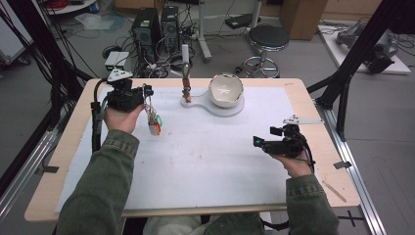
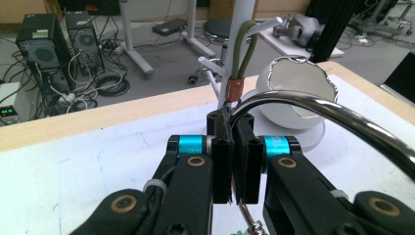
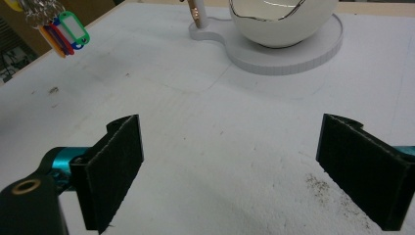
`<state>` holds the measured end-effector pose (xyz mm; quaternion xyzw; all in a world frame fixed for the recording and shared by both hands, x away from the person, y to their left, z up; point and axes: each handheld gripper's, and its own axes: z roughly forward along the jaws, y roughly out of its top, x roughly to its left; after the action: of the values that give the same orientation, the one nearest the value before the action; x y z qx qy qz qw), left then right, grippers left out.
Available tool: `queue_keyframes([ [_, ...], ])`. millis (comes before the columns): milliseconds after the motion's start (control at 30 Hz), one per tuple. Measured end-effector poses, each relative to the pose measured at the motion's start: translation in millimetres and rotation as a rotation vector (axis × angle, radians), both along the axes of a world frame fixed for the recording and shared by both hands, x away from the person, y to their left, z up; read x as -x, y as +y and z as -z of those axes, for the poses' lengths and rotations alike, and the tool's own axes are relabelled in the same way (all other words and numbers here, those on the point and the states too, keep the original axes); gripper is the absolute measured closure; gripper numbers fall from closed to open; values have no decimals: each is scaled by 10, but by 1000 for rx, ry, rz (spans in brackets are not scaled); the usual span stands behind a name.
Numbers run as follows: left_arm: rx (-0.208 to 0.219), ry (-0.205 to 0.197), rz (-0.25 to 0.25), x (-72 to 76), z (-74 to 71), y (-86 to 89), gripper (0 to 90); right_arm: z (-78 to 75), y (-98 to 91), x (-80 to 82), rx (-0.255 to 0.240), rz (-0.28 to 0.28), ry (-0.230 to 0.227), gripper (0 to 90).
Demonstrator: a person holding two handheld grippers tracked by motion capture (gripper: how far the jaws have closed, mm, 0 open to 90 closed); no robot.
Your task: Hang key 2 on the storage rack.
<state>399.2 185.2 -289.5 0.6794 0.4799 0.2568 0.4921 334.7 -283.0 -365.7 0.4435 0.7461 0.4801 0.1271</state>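
Observation:
My left gripper (image 1: 145, 91) is held above the table's far left and is shut on a metal key ring (image 2: 318, 110). Several coloured key tags (image 1: 154, 125) hang below it, and they appear again in the right gripper view (image 3: 63, 32). In the left gripper view the jaws (image 2: 236, 147) are closed, with the ring curving out to the right. Just ahead of them stands a small post with green loops and a copper band (image 2: 235, 88). My right gripper (image 1: 257, 142) hovers low over the table's right side, open with nothing between its pads (image 3: 232, 134).
A white cracked-egg bowl (image 1: 225, 89) sits on a white base (image 1: 230, 110) at the far middle of the table, with the post (image 1: 186, 90) on the base's left lobe. A white mat (image 1: 205, 156) covers the tabletop. Computers, cables and a stool stand on the floor beyond.

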Motion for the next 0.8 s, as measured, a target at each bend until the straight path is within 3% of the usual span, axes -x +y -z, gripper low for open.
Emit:
queue_keyframes([
  [200,-16,26,-13,-110,-4,-22,867,11,-57,32,-18,8,-14,95],
  [400,-32,38,-15,-223,-49,-72,867,30,-85,70,-20,12,-57,95],
  [800,-37,68,-22,-444,-64,-80,867,81,-157,89,-35,27,-59,95],
])
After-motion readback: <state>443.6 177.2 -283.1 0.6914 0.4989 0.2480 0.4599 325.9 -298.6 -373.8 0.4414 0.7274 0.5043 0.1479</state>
